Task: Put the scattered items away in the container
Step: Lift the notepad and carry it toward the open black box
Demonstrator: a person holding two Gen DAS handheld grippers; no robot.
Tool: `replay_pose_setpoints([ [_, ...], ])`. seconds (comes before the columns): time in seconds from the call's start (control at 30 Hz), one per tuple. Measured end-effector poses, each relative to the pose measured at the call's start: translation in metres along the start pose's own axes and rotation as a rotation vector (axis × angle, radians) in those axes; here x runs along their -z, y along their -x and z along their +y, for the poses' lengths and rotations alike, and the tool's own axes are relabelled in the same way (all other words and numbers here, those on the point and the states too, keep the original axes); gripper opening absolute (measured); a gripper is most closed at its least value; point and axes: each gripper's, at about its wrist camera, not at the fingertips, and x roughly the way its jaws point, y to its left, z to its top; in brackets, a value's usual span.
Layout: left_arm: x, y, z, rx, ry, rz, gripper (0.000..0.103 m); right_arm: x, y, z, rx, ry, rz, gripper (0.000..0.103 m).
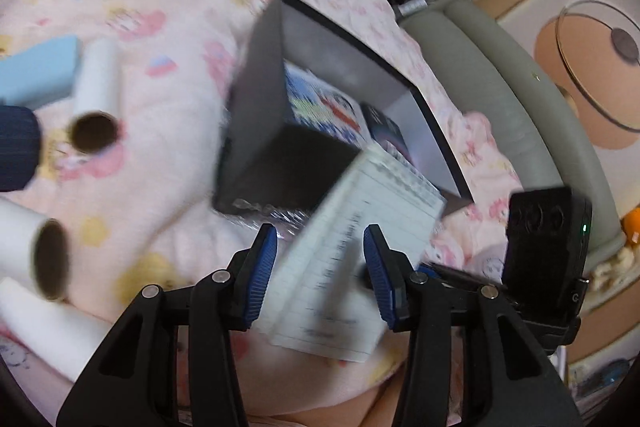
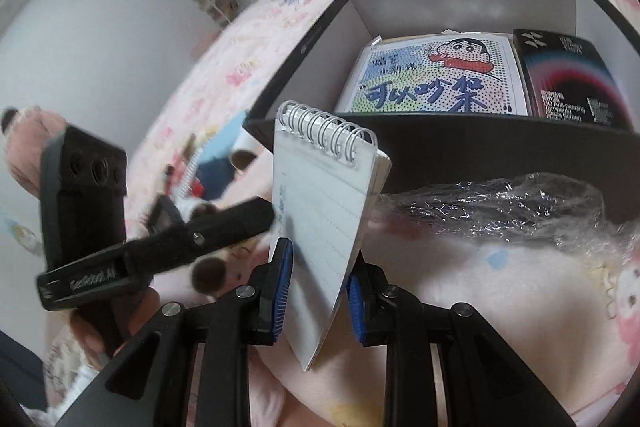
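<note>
A spiral notepad [image 2: 324, 211] with lined pages stands tilted between the blue pads of my right gripper [image 2: 318, 291], which is shut on it, just in front of the black open box [image 2: 400, 143]. The box holds a cartoon picture card [image 2: 436, 79] and a dark packet [image 2: 576, 83]. In the left wrist view the same notepad [image 1: 360, 227] shows between and beyond my left gripper [image 1: 320, 267], whose jaws stand wide apart; the pads do not press it. The box [image 1: 272, 131] lies just beyond. Scattered white rolls [image 1: 96, 87] and a light blue box [image 1: 40, 71] lie at the left.
Everything rests on a pink patterned blanket [image 1: 160, 7]. Crumpled clear plastic wrap [image 2: 500, 211] lies against the box front. The other gripper's black body [image 2: 80, 195] shows at left. A grey bed edge [image 1: 500, 67] and floor mat [image 1: 592, 75] lie to the right.
</note>
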Motion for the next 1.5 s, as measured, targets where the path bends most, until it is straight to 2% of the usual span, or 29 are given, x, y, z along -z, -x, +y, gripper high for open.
replay_pose_setpoints([
  [0.1, 0.001, -0.001, 0.006, -0.008, 0.029, -0.002, 0.045, 0.002, 0.007, -0.004, -0.015, -0.011, -0.036, 0.022],
  [0.23, -0.001, -0.008, 0.007, -0.036, 0.031, 0.013, 0.045, 0.005, 0.005, 0.006, 0.069, 0.041, -0.046, 0.022],
  [0.3, -0.001, -0.017, 0.005, -0.011, 0.024, 0.047, 0.045, 0.009, 0.007, 0.011, 0.096, 0.060, -0.068, 0.022],
  [0.37, -0.001, -0.028, -0.001, -0.016, 0.006, 0.082, 0.046, 0.011, 0.011, 0.009, 0.117, 0.042, -0.100, 0.022],
  [0.5, 0.007, -0.041, -0.020, 0.024, -0.092, 0.173, 0.045, 0.013, 0.027, 0.001, 0.161, 0.033, -0.172, 0.022],
  [0.63, 0.011, -0.040, -0.030, 0.024, -0.131, 0.162, 0.042, 0.008, 0.040, 0.003, 0.210, 0.055, -0.218, 0.026],
  [0.67, 0.011, -0.042, -0.028, -0.001, -0.123, 0.156, 0.042, 0.007, 0.041, 0.003, 0.247, 0.066, -0.219, 0.031],
  [0.73, 0.009, -0.044, -0.024, -0.009, -0.094, 0.149, 0.042, 0.008, 0.044, 0.002, 0.313, 0.077, -0.228, 0.034],
  [0.77, 0.008, -0.043, -0.025, -0.002, -0.085, 0.139, 0.042, 0.011, 0.048, -0.002, 0.315, 0.065, -0.232, 0.036],
  [0.9, 0.005, -0.044, -0.029, 0.000, -0.085, 0.090, 0.042, 0.013, 0.049, -0.020, 0.219, -0.033, -0.163, 0.039],
  [0.97, 0.006, -0.048, -0.031, 0.002, -0.094, 0.098, 0.043, 0.015, 0.044, -0.026, 0.228, -0.063, -0.116, 0.039],
  [1.07, 0.010, -0.054, -0.037, 0.018, -0.122, 0.134, 0.042, 0.018, 0.034, -0.029, 0.178, -0.075, -0.073, 0.023],
  [1.13, 0.014, -0.054, -0.046, -0.007, -0.171, 0.131, 0.042, 0.017, 0.033, -0.024, 0.172, -0.059, -0.079, 0.022],
  [1.17, 0.015, -0.051, -0.050, -0.014, -0.193, 0.127, 0.037, 0.016, 0.034, -0.020, 0.193, -0.038, -0.087, 0.021],
  [1.3, 0.011, -0.037, -0.059, 0.021, -0.144, 0.096, 0.029, 0.007, 0.049, -0.013, 0.197, -0.016, -0.130, 0.021],
  [1.4, -0.004, -0.025, -0.074, 0.039, -0.140, 0.060, 0.028, -0.015, 0.064, -0.008, 0.195, 0.022, -0.147, 0.021],
  [1.5, -0.036, -0.028, -0.099, 0.065, -0.159, 0.044, 0.028, -0.050, 0.089, -0.005, 0.180, 0.080, -0.204, 0.021],
])
